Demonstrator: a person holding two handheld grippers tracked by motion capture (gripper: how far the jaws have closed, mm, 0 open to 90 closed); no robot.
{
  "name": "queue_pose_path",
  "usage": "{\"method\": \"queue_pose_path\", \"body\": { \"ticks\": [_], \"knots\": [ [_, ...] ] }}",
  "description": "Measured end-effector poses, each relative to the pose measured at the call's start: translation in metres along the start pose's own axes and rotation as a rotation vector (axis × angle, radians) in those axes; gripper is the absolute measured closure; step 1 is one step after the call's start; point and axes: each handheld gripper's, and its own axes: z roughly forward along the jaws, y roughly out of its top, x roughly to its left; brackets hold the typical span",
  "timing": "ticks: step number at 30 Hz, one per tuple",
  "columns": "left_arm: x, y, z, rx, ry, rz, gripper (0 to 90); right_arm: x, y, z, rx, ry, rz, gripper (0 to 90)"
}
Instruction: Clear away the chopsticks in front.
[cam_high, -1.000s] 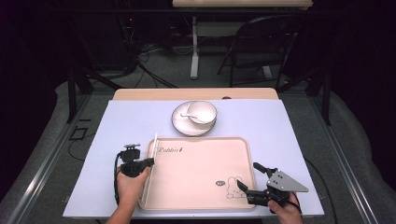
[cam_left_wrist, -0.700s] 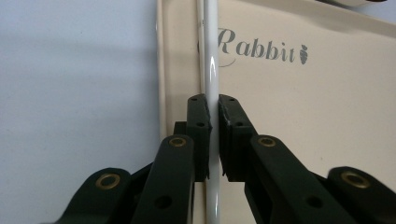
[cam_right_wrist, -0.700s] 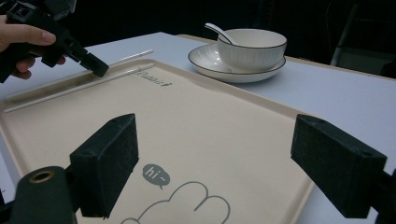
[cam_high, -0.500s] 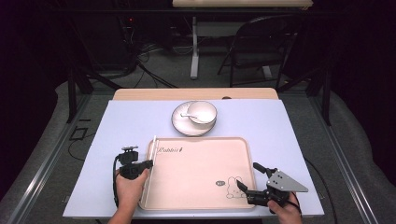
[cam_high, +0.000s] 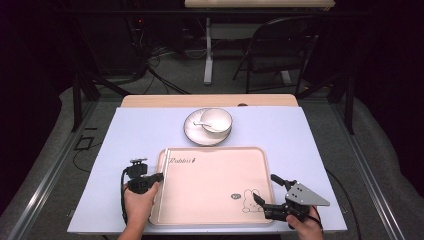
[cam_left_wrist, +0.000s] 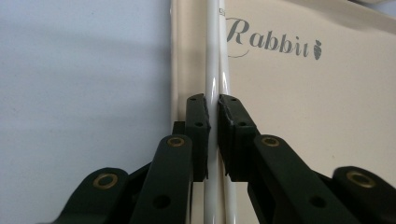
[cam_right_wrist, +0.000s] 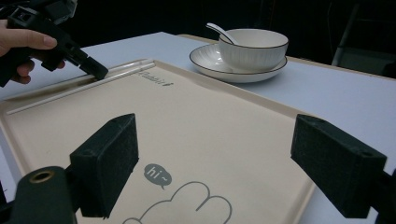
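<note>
A pair of white chopsticks (cam_high: 166, 161) lies along the left rim of a beige tray (cam_high: 215, 175) printed "Rabbit". My left gripper (cam_high: 161, 176) rests on that rim. In the left gripper view its jaws (cam_left_wrist: 212, 116) stand nearly together, pinching one chopstick (cam_left_wrist: 213, 56), while the second stick runs under the right pad. My right gripper (cam_high: 265, 187) hovers at the tray's near right corner. Its pads (cam_right_wrist: 105, 163) stand wide apart over the tray (cam_right_wrist: 210, 116) with nothing between them. Farther off, the right gripper view has the left gripper (cam_right_wrist: 93, 70) on the chopsticks (cam_right_wrist: 70, 88).
A white bowl (cam_high: 216, 120) with a spoon (cam_high: 202, 123) in it sits on a plate (cam_high: 192, 131) just beyond the tray. A pale blue mat (cam_high: 140, 135) covers the table. Chairs and table legs stand in the dark behind.
</note>
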Motion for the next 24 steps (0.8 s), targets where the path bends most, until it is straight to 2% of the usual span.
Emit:
{"method": "queue_pose_path", "body": {
  "ticks": [7,14,21,24],
  "knots": [
    [-0.0003,-0.0001,0.001,-0.007,-0.01,-0.005,81.0,-0.0003,0.0,-0.0001,-0.003,0.0,0.0,14.3],
    [-0.0007,-0.0007,0.0008,-0.012,-0.008,0.009,79.4,-0.0001,0.0001,-0.0001,-0.002,0.002,-0.002,14.3],
    [-0.0014,-0.0009,-0.0019,-0.023,-0.02,0.021,66.4,0.0001,0.0001,-0.0003,-0.001,0.003,-0.003,14.3],
    [-0.0051,-0.0014,-0.0043,-0.032,-0.01,0.06,64.3,0.0,0.0002,-0.0002,-0.001,0.003,-0.005,14.3]
  ]
}}
